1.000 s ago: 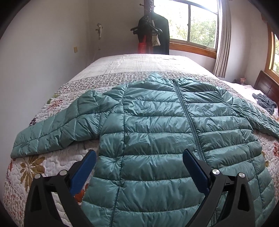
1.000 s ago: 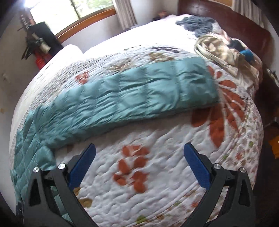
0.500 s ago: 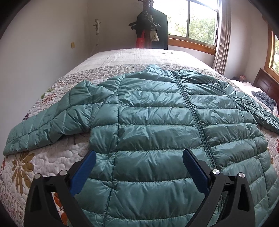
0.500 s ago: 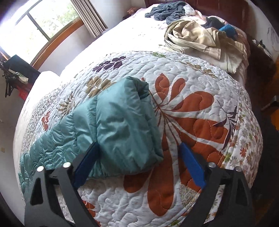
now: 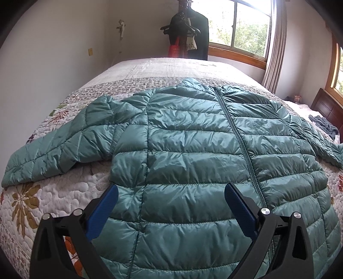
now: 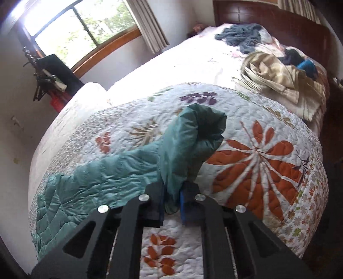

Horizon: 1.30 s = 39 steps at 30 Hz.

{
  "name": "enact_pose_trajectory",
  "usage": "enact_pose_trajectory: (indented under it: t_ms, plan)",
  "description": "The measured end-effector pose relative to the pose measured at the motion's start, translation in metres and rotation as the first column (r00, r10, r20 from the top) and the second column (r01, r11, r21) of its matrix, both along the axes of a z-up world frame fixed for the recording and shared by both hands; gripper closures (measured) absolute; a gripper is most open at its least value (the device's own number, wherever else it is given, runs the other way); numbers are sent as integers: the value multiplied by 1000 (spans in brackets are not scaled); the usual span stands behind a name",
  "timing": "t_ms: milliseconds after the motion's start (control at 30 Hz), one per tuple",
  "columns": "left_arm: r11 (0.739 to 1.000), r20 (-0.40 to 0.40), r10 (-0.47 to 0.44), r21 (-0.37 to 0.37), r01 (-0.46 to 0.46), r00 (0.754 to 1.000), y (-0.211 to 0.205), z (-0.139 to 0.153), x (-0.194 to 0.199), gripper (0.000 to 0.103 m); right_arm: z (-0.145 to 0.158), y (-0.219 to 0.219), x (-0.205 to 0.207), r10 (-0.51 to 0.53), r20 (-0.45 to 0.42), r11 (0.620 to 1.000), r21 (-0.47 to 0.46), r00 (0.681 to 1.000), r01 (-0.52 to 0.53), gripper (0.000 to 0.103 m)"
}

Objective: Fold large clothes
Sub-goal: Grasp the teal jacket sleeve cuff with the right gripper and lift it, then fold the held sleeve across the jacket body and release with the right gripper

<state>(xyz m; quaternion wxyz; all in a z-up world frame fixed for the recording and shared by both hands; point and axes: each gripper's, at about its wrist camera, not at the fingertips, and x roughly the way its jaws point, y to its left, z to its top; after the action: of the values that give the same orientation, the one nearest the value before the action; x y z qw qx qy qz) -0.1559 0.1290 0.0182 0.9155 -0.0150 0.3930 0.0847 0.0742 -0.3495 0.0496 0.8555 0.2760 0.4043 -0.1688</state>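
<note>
- Half a second ago our right gripper point(image 6: 172, 200) had its blue pads wide apart on each side of the sleeve end; now we have squeezed them together on it.
- We pinch the cuff of the jacket sleeve point(image 6: 188, 137) between the two blue pads point(image 6: 182, 203), and the cuff bunches up and stands above the quilt.
- From the cuff, the sleeve runs away to the left, down toward the body of the jacket, lying on the quilt.
- Our left gripper point(image 5: 170, 203) has come a little closer to the jacket since one second ago, and its pads are spread wide with nothing between them.
- We hold it just above the lower front of the green puffy jacket point(image 5: 193, 154).
- We see the jacket lying flat on the flowery quilt point(image 5: 42, 201), front side up, with the zipper point(image 5: 238, 137) closed.
- Its other sleeve point(image 5: 60, 148) lies stretched out to the left on the quilt, near the edge of the bed.
- At the far end of the bed, well away from the jacket, we see a heap of other clothes point(image 6: 278, 73) by the dark wooden headboard point(image 6: 268, 19).
- Past the bed stands a coat rack point(image 5: 188, 34) with dark things hanging on it, next to a window point(image 5: 248, 28).
</note>
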Motion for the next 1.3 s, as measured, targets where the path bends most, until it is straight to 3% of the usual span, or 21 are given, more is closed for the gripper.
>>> enact_pose_trajectory:
  t_ms: [167,367,600,833,933,1000,1067,1100,1167,1200,1300]
  plan:
    - [1000,-1,2,-7,-2,1000,2,-1,0,4,40,85,31,207,93,978,-41,974,-204,94]
    - [1000,-1,2,-22,-2,1000,5,-5,0,4,53,199,74,450,130,893,-49,884,-447,94]
    - [997,-20,-12,-82,10,1000,13,-15,4,4,24,308,117,609,57,793,-51,791,-607,94]
    - [989,-26,-19,-150,15,999,22,-20,5,4,-23,370,140,695,-24,718,-7,718,-696,93]
    - [987,-28,-23,-162,18,999,24,-22,7,4,-29,386,141,750,-14,662,38,662,-749,81]
    - [986,-28,-24,-168,19,999,25,-22,7,4,-22,388,136,786,57,610,88,616,-787,61]
    - [985,-32,-22,-170,16,999,25,-23,7,4,-9,381,130,805,160,556,136,572,-820,47]
    - [986,-36,-19,-167,13,999,25,-23,8,4,-2,373,126,800,203,550,133,565,-825,48]
    - [989,-52,-13,-145,5,999,22,-21,9,4,13,354,120,774,259,572,103,577,-814,48]
    - [990,-64,-16,-140,7,998,20,-18,10,4,19,341,119,752,264,606,82,604,-791,48]
    - [986,-110,-69,-158,51,992,9,-6,24,4,26,297,122,631,203,764,6,749,-645,48]
